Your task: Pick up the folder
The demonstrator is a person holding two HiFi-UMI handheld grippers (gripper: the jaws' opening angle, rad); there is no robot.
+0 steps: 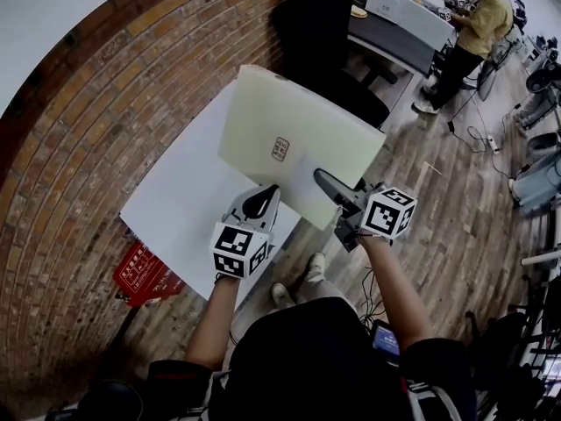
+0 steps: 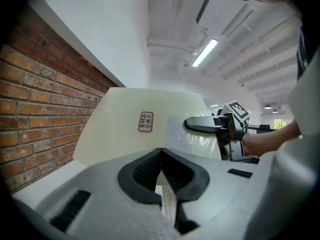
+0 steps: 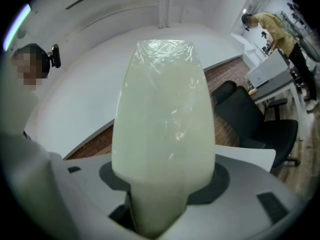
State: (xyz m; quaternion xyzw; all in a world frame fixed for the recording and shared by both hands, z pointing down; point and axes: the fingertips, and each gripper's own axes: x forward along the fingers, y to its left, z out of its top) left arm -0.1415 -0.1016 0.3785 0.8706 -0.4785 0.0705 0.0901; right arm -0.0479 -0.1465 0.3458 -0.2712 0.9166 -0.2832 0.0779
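A pale cream folder (image 1: 289, 139) with a small red-edged label (image 1: 280, 149) is held tilted above the white table (image 1: 180, 213). My left gripper (image 1: 261, 202) is shut on its near edge; in the left gripper view the jaws (image 2: 160, 171) pinch the thin edge of the folder (image 2: 130, 134). My right gripper (image 1: 329, 182) is shut on the folder's near right edge, also seen as a grey jaw (image 2: 200, 124) lying on the sheet. In the right gripper view the folder (image 3: 162, 119) rises out of the closed right gripper (image 3: 160, 204) and fills the middle.
A brick wall (image 1: 105, 86) curves behind the table. A black office chair (image 1: 324, 33) stands past the table's far side. A red sign (image 1: 140, 274) lies on the wood floor at the left. A person (image 1: 478, 24) stands at desks in the far right.
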